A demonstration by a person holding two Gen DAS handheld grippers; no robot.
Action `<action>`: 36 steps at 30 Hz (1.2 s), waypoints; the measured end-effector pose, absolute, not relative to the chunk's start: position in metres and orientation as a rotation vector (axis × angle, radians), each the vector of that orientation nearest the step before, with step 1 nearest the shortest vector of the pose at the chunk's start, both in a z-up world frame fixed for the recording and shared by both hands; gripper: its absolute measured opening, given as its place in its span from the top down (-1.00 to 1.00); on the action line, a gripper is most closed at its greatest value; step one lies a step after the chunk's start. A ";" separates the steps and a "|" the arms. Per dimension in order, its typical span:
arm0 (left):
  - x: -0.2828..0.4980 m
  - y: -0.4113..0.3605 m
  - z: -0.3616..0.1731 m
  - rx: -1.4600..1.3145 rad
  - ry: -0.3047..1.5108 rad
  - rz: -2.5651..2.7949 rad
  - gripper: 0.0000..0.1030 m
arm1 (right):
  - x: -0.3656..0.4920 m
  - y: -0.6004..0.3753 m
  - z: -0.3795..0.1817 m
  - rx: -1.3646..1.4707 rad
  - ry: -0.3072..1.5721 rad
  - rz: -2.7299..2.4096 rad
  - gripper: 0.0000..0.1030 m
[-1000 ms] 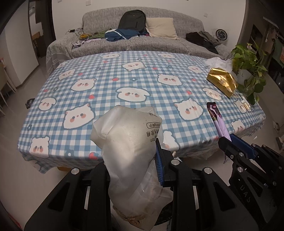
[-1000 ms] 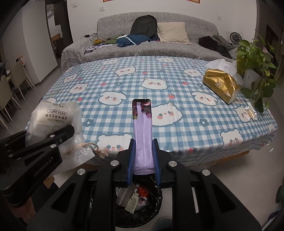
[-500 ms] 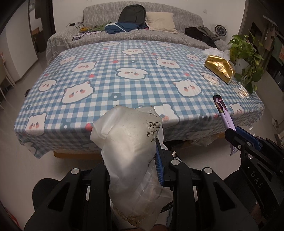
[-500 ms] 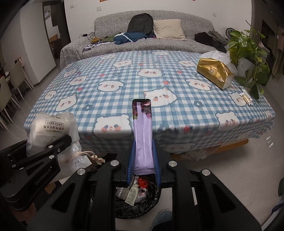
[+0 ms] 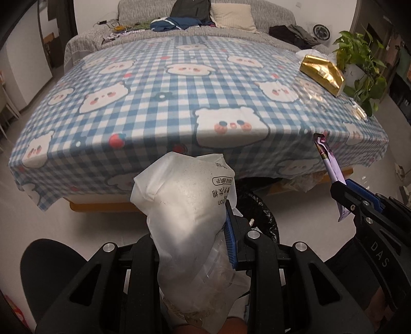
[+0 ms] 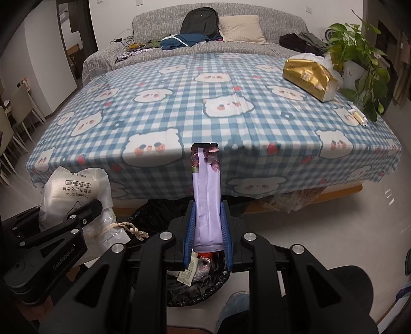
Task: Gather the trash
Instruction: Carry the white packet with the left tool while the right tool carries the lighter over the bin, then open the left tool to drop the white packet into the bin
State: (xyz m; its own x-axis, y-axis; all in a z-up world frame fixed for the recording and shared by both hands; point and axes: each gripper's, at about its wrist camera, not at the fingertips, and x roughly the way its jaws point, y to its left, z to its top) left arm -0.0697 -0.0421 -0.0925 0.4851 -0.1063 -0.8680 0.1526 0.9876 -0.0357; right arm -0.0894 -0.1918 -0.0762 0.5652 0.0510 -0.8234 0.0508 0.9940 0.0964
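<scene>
Left claw (image 5: 195, 231) clenched on a white cotton-pad bag (image 5: 185, 205), frosted plastic printed with "Cosmetic Cotton" (legible in the right wrist view), a rope drawstring (image 6: 125, 228) dangling from its clear lower part. Right claw (image 6: 207, 231) clamped on a lilac snack wrapper (image 6: 206, 200), upright between the blue pads (image 6: 226, 231), its darker printed top end standing level with the near edge of the table (image 6: 334, 179).

Below the right claw, a trash bin (image 6: 197, 282) lined with black plastic, already holding a small bottle, crumpled film and a red scrap. Wrapper's lower end directly above the bin's opening; cotton-pad bag to the left of the bin, held off the floor, apart from the wrapper. In the left wrist view, only a strip of the bin's black liner (image 5: 259, 213) visible behind the bag, just in front of the table.

On the table, a blue-and-white checked cloth (image 5: 179, 90) with bear faces, draped over the near edge. At the table's far right corner, a gold tissue pack (image 6: 309, 78), with a potted plant (image 6: 359, 51) just beyond it. Behind the table, a grey sofa (image 6: 231, 28) carrying a black backpack (image 6: 199, 20), a cushion and loose clothes.
</scene>
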 end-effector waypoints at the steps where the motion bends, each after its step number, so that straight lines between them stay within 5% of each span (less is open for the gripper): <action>1: -0.069 -0.043 -0.097 0.048 1.058 -0.159 0.49 | -0.090 -0.193 -0.081 0.115 0.978 -0.001 0.64; 31: -0.021 -0.073 -0.235 0.056 1.222 -0.227 0.49 | -0.058 -0.206 -0.207 0.131 1.157 -0.035 0.64; 36: -0.019 -0.075 -0.237 0.067 1.220 -0.223 0.35 | -0.056 -0.209 -0.212 0.138 1.166 -0.042 0.64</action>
